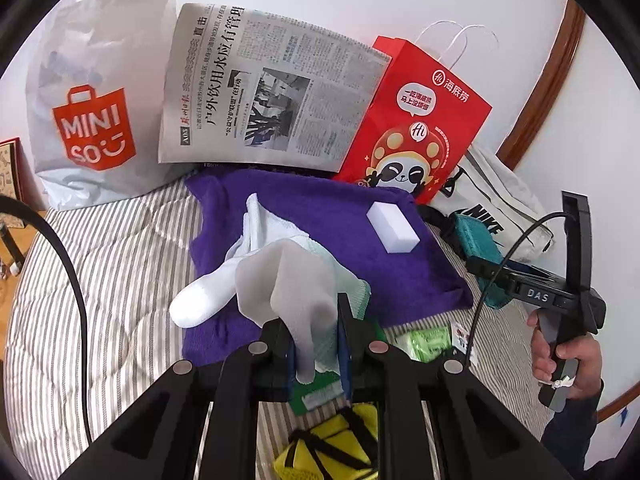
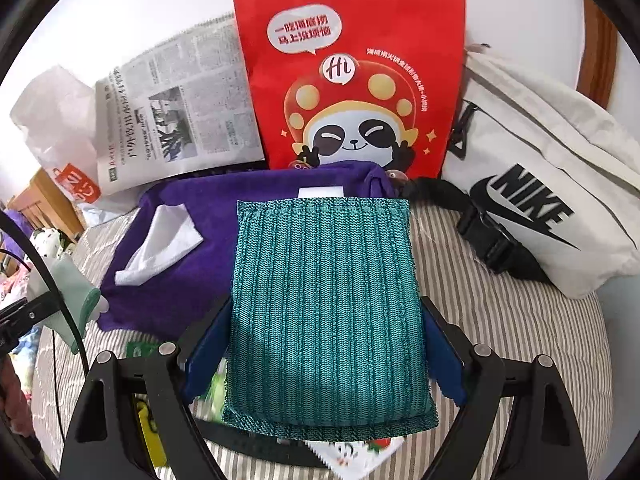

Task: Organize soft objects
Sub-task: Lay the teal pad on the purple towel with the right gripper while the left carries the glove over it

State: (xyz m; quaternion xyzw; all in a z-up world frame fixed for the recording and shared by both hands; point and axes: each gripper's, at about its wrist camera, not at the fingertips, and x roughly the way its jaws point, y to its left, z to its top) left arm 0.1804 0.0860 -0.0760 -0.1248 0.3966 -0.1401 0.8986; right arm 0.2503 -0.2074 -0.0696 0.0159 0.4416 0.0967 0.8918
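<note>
The left gripper [image 1: 318, 354] has its jaws squeezed tight on a floppy white glove [image 1: 280, 280], pinching one of its fingers while the rest droops over the purple towel [image 1: 320, 216]. The right gripper [image 2: 324, 360] has its jaws spread wide and pressed on both sides of a fat teal knitted pad [image 2: 324, 304], so it is holding that pad up just above the bed [image 2: 520, 320]. The purple towel lies flat on the striped bed, and on it sit a white sock [image 1: 256, 232] and a white sponge block [image 1: 392, 226]. Behind them a red paper bag [image 2: 352, 60], a newspaper [image 1: 260, 88] and a white shopping bag [image 1: 88, 92] lean on the wall, and a white waist bag [image 2: 552, 216] lies to the right. The glove looks very light and limp, so it will likely flop and swing; a pinch on one finger seems enough, but it could slip out if shaken. The teal pad looks puffy and squashy, with a rough knit that should not slide. It is wide, so holding it by its two long sides near the middle seems best. The sock will likely bunch up, so grab it at a thick fold. The sponge looks light and springy, so hold it gently by its narrow sides.
</note>
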